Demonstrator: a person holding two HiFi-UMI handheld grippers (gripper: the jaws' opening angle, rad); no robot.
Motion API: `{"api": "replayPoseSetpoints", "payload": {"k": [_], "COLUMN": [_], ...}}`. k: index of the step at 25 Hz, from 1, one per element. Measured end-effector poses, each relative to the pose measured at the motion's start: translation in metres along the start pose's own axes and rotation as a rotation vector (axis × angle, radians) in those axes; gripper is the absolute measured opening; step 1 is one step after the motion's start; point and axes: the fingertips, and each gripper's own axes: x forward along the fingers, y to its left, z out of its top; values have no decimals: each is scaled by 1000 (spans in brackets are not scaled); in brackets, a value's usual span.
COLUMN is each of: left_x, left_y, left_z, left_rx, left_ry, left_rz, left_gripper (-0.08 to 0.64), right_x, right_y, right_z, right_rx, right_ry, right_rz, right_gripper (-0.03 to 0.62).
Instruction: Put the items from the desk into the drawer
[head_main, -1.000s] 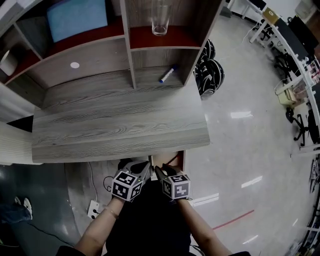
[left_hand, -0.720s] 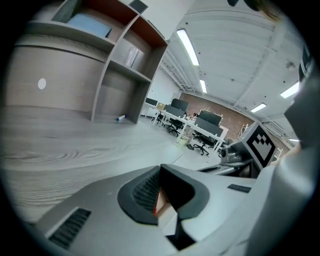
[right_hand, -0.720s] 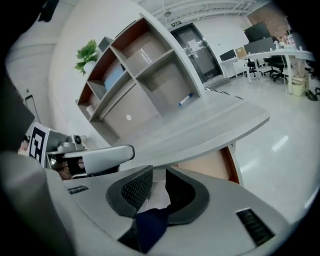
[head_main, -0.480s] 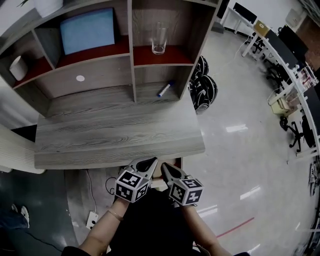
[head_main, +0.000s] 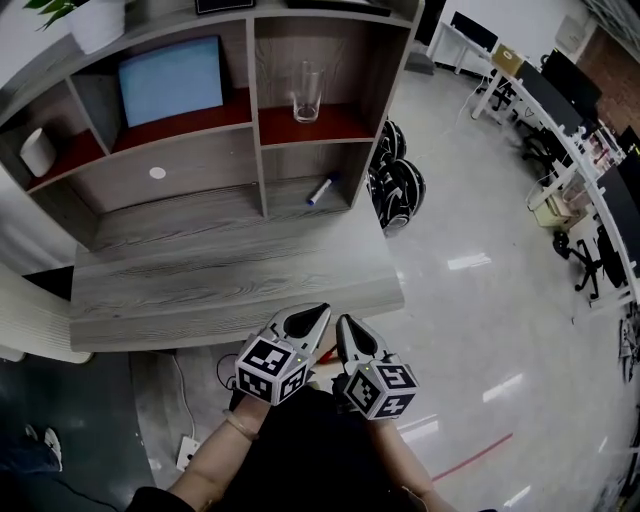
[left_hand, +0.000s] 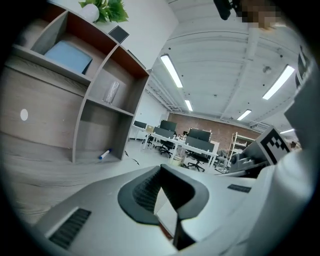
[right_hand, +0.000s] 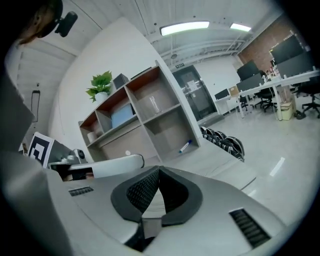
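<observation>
Blue-capped marker (head_main: 318, 191) lies flat on the floor of the lower right cubby of the shelf unit (head_main: 262, 150), at the back of the desk (head_main: 230, 280). It is well apart from both grippers. Clear glass (head_main: 305, 92) stands upright in the cubby directly above, on a red-brown shelf board. The upper cubby to its left holds a light blue panel (head_main: 172, 72) leaning against the back wall. A white cylinder (head_main: 38, 152) sits in the far left cubby. A small white disc (head_main: 157, 172) shows on the wood back panel below the blue panel. The desk's front surface is bare wood grain. Left gripper (head_main: 318, 312) hangs over the desk's near edge with its jaw tips meeting and nothing between them, and the left gripper view confirms this. Right gripper (head_main: 345, 322) sits just beside it at the same edge. Its jaws have just been closing and now stand together, with nothing between the pads. Both grippers point toward the shelf unit. Beyond the desk's right end, black-and-white helmets (head_main: 395, 185) rest on the glossy floor, and office chairs and tables stand farther off.
</observation>
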Motion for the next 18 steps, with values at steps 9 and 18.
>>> {"api": "replayPoseSetpoints", "payload": {"k": [9, 18], "left_x": [14, 23], "left_y": [-10, -7], "left_z": [5, 5], "left_rx": [30, 44], "left_ry": [12, 46], "left_rz": [-44, -60], "left_gripper": [25, 25], "right_x": [-1, 7], "right_y": [-7, -11], "right_z": [7, 13], "right_rx": [-67, -58], "right_ry": [-18, -21], "right_rz": [-33, -42], "right_gripper": [0, 0]}}
